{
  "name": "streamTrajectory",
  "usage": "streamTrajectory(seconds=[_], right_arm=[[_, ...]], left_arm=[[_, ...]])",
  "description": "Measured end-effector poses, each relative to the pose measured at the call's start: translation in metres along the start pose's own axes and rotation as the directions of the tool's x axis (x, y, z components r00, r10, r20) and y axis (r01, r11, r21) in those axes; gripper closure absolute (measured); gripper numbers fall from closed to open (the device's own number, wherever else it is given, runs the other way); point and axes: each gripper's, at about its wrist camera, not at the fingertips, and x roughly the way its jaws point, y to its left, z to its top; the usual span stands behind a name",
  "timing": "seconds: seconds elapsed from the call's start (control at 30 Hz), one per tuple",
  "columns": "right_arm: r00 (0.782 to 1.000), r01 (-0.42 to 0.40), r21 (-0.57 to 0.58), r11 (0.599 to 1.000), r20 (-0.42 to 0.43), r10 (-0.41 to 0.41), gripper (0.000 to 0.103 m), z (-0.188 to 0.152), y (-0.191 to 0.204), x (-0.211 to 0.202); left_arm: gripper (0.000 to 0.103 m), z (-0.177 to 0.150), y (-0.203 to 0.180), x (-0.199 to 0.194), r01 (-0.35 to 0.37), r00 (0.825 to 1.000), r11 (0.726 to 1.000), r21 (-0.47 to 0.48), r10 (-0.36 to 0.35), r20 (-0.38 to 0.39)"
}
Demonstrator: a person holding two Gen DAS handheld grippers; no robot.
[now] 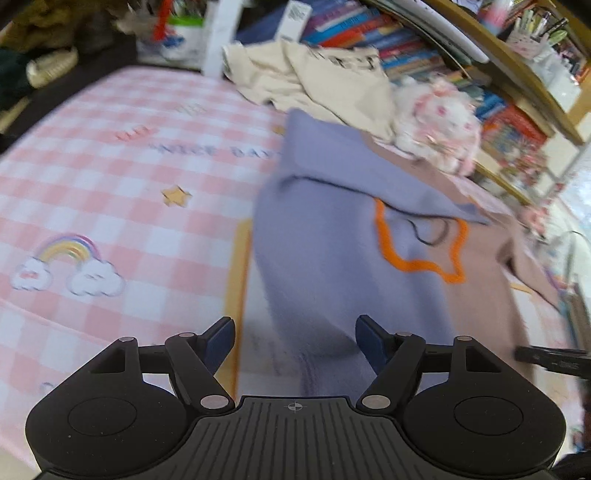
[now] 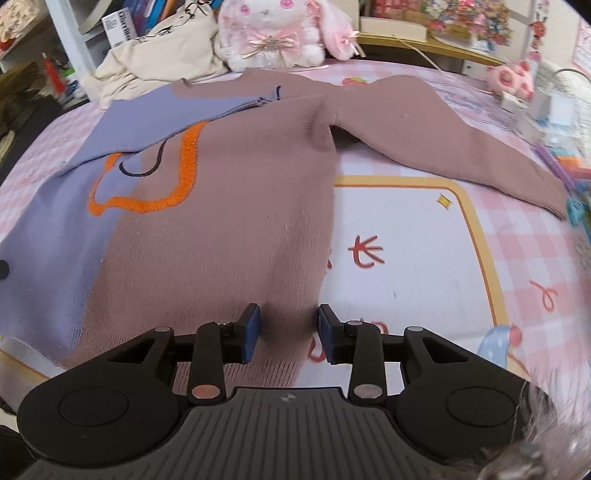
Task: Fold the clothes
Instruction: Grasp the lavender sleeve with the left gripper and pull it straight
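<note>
On the pink checked mat [image 2: 517, 236] your sweater [image 2: 229, 221] lay flat with only its purple sleeve [image 2: 177, 114] folded across; the brown sleeve [image 2: 443, 136] stayed outstretched, and both the left gripper [image 1: 295, 341] and right gripper [image 2: 289, 332] had fingers spread, holding nothing.

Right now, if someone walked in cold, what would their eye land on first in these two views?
First the two-tone sweater, purple on one side and brown on the other with an orange outline shape, spread on the pink checked mat, its purple sleeve folded across the chest and its brown sleeve stretched out. Next the pink-and-white plush bunny sitting beyond the collar, beside a crumpled cream garment.
</note>
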Motion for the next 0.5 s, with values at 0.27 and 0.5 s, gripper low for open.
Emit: streamTrajectory(seconds=[0.27, 0.5], right_arm=[[0.998, 0.017, 0.057, 0.998, 0.065, -0.021, 0.091, 0.021, 0.006, -0.015], [1.000, -0.025, 0.029, 0.999, 0.013, 0.024, 0.090, 0.019, 0.004, -0.042]], left_arm=[[0.099, 0.041, -0.002, -0.022, 0.283, 0.959, 0.954, -0.104, -0.280, 0.037], [0.091, 0.035, 0.000, -0.044, 0.188, 0.982, 0.982, -0.016, -0.188, -0.007]])
